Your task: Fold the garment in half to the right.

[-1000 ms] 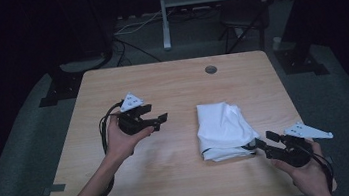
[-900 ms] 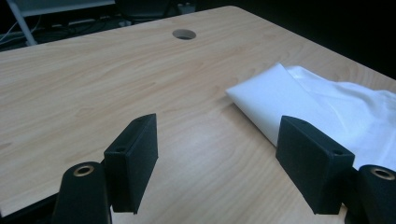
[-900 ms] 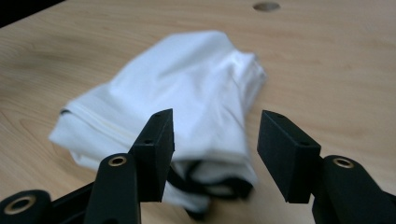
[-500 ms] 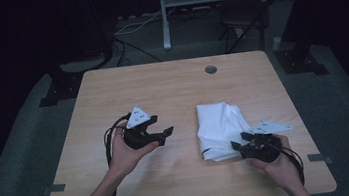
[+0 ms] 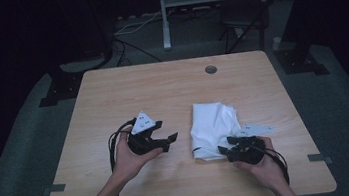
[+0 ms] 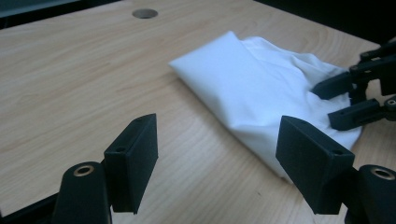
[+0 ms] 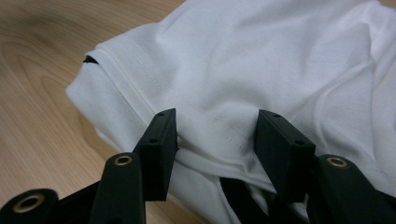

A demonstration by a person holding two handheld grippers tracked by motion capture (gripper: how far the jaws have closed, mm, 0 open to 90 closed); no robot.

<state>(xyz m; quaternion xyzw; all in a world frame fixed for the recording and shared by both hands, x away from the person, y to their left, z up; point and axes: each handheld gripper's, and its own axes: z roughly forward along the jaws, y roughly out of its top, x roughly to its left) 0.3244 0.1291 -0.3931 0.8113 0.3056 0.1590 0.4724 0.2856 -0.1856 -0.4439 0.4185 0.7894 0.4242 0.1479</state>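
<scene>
A folded white cloth [image 5: 213,126] lies on the right half of the wooden table [image 5: 151,90]. My right gripper [image 5: 225,148] is at the cloth's near edge. In the right gripper view its jaws [image 7: 217,121] stand astride a stitched hem fold of the cloth [image 7: 261,56]; they have just been closing, with a gap left on both sides. My left gripper [image 5: 168,140] hovers to the left of the cloth, open and with nothing in it. In the left gripper view its jaws [image 6: 215,135] point at the cloth [image 6: 247,79], and the right gripper [image 6: 325,103] shows at the cloth's far corner.
A round cable hole [image 5: 211,69] sits near the table's far edge. Bare wood stretches left of and beyond the cloth. Past the table a dark floor holds a metal stand [image 5: 166,23] and cables. Cables trail from both grippers toward the near edge.
My right hand has slid left along the near side until its jaws reached the cloth's near edge. My left hand has come nearer and slightly right, toward the cloth.
</scene>
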